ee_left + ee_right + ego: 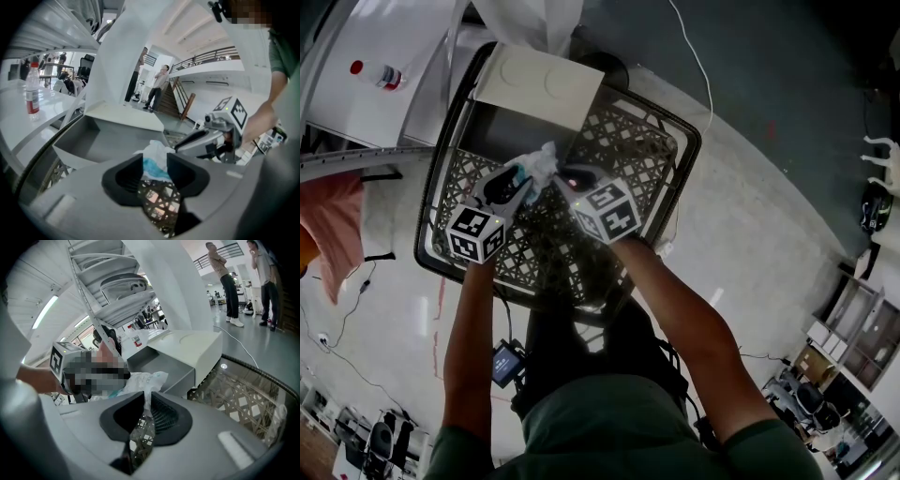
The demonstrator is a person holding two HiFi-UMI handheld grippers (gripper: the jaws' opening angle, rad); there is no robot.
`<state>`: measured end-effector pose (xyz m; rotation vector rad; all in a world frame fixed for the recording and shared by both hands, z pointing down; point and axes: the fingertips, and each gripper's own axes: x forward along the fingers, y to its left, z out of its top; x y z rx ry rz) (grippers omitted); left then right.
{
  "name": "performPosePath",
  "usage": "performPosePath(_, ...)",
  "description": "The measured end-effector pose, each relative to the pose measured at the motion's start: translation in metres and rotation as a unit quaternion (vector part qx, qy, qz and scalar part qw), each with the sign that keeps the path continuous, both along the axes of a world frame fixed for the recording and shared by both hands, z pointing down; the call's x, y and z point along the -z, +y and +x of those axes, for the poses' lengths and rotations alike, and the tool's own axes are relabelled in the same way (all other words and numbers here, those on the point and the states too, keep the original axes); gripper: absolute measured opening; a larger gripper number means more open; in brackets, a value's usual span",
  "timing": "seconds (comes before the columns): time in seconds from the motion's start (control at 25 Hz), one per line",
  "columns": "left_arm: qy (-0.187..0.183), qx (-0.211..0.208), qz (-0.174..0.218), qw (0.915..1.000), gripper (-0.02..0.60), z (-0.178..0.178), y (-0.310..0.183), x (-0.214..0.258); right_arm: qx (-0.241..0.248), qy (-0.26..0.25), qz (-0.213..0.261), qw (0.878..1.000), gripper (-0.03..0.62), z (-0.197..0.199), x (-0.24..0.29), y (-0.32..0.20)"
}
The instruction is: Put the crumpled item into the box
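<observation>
The crumpled item [542,167], white tissue-like stuff with a blue patch, hangs above the near edge of a grey open box [508,131] whose white lid [539,84] stands behind it. My left gripper [527,181] reaches it from the left; the item [157,154] lies in the gap between its spread jaws [154,171], which do not visibly press on it. From the right, my right gripper [559,178] holds a thin fold of the item [140,380] in its narrow jaws [144,409]. In the right gripper view the box [168,366] lies just beyond the item.
The box sits inside a black lattice basket [689,141] on a pale floor. A water bottle [380,73] lies on a white shelf at the far left. A cable [698,66] runs across the floor. Two people [225,277] stand well beyond the basket.
</observation>
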<state>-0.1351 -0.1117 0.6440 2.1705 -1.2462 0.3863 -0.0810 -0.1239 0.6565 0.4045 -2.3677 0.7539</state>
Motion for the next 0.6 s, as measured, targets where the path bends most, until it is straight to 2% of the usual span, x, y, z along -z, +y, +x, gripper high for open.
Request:
performPosePath(0.32,-0.004,0.004,0.006,1.0,0.168,-0.0033,0.0032,0.0049,-0.003,0.009,0.007,1.0,0.046,0.0003,0.0012,0.0017)
performPosePath(0.6,-0.002,0.003,0.01,0.9999,0.169,-0.0031,0.0055,0.0089,-0.008,0.017,0.019,1.0,0.015,-0.0018,0.0031,0.0036)
